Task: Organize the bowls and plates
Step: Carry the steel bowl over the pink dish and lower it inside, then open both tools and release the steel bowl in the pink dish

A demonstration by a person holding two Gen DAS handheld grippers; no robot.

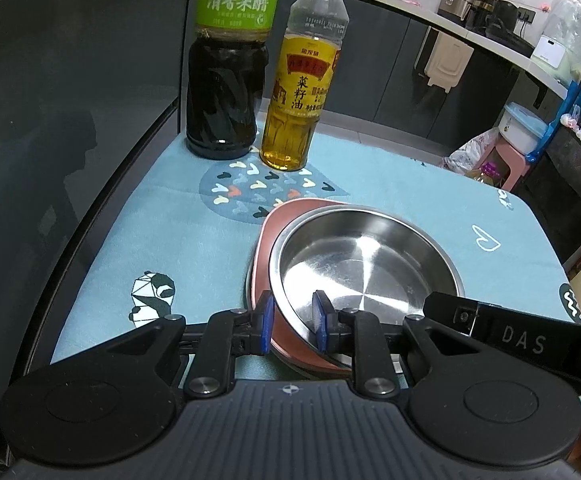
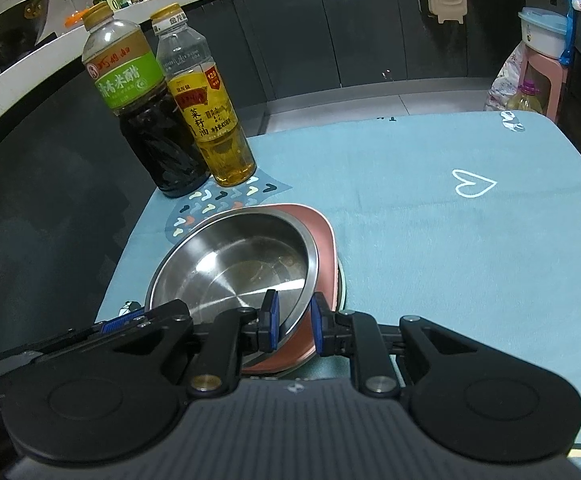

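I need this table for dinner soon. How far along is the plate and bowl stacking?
Done: the steel bowl already sits nested on the pink plate, on the blue cloth. In hand: the left claw and right claw each straddle the stack's rim at opposite sides. Left: moving the stack; no destination shows.

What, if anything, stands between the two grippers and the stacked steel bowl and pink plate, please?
Nothing visible does. The left gripper and the right gripper each already straddle the near rim of the steel bowl stacked on the pink plate. The two bottles, dark vinegar and yellow oil, stand behind the stack.
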